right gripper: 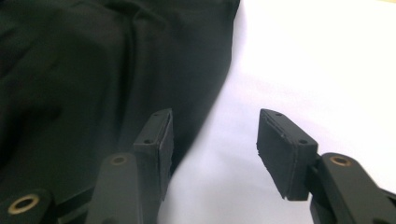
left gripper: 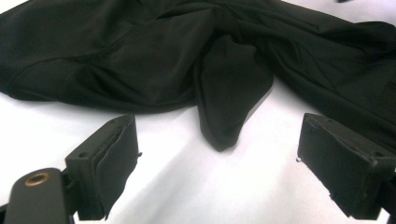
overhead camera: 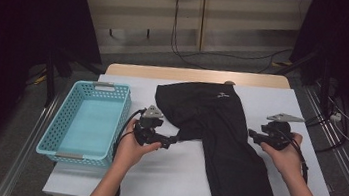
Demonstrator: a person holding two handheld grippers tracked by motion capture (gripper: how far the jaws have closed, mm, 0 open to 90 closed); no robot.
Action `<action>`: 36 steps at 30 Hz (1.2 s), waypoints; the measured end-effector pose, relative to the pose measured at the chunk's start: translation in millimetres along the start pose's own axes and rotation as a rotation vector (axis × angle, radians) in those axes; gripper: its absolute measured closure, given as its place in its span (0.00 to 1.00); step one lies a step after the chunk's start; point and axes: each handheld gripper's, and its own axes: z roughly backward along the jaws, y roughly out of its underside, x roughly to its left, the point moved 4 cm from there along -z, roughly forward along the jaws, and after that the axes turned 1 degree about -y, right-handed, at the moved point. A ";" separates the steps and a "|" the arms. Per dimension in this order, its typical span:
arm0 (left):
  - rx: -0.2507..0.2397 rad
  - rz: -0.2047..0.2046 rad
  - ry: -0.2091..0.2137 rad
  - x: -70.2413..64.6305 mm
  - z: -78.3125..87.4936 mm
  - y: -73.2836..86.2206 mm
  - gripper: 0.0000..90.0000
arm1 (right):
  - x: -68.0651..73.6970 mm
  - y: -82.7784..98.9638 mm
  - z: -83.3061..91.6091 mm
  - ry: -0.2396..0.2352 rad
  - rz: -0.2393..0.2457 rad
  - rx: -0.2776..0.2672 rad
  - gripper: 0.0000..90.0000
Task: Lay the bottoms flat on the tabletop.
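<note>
A black garment point(overhead camera: 219, 128) lies spread across the middle of the white table point(overhead camera: 162, 177), one leg reaching toward the front edge. My left gripper point(overhead camera: 175, 139) rests low at the garment's left edge. In the left gripper view its jaws point(left gripper: 217, 135) stand wide open, and a folded flap of the black cloth point(left gripper: 224, 93) points down between them without touching either pad. My right gripper point(overhead camera: 253, 135) hovers at the garment's right edge. In the right gripper view it point(right gripper: 215, 121) is open with nothing between its pads, its left jaw over the cloth point(right gripper: 70, 70).
A light blue plastic basket point(overhead camera: 57, 134) stands on the table's left side, with nothing in it. Bare white tabletop shows in front of and to the right of the garment. Dark stands and cables surround the table on the floor.
</note>
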 end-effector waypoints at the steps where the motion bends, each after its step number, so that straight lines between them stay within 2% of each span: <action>1: 0.003 -0.001 -0.002 0.3 0.6 0.7 0.14 | -1.0 -1.8 -5.7 0.001 -0.004 -0.001 0.53; 3: 0.002 -0.001 -0.005 0.7 1.3 1.4 0.14 | -2.5 -5.5 -19.6 0.015 -0.028 0.002 0.54; 7: 0.002 0.008 -0.011 2.2 3.4 3.2 0.14 | -7.1 -11.2 -43.3 0.061 -0.037 0.009 0.58; 11: 0.006 0.007 -0.013 3.3 3.3 4.6 0.14 | -11.2 -17.7 -61.2 0.064 -0.049 0.018 0.59; 13: 0.012 0.002 -0.012 3.9 3.3 5.0 0.14 | -12.6 -21.7 -66.6 0.050 -0.087 -0.002 0.63; 15: 0.010 0.006 -0.013 3.6 2.9 4.9 0.14 | -12.5 -25.5 -71.5 0.040 -0.088 0.000 0.64; 18: 0.012 0.007 -0.010 2.8 1.2 4.9 0.14 | -12.6 -29.8 -75.5 0.052 -0.063 0.016 0.77; 20: 0.014 0.005 -0.010 2.1 0.4 5.1 0.14 | -13.2 -30.8 -76.9 0.023 -0.068 0.016 0.86; 22: 0.012 0.007 -0.010 1.6 -0.3 5.0 0.14 | -14.5 -30.4 -77.3 0.005 -0.075 0.013 1.00; 24: 0.012 0.008 -0.007 1.3 -0.5 4.7 0.14 | -14.4 -30.0 -77.6 -0.027 -0.104 0.011 1.00; 26: 0.013 0.005 -0.008 1.0 -0.6 4.4 0.14 | -15.9 -30.5 -77.2 -0.033 -0.106 0.015 1.00; 33: 0.015 -0.001 -0.008 1.0 -1.4 3.9 0.14 | -21.4 -30.1 -74.1 -0.015 -0.115 0.023 1.00; 36: 0.013 0.006 -0.010 1.1 -1.7 4.5 0.14 | -23.5 -30.0 -72.3 0.028 -0.081 0.037 1.00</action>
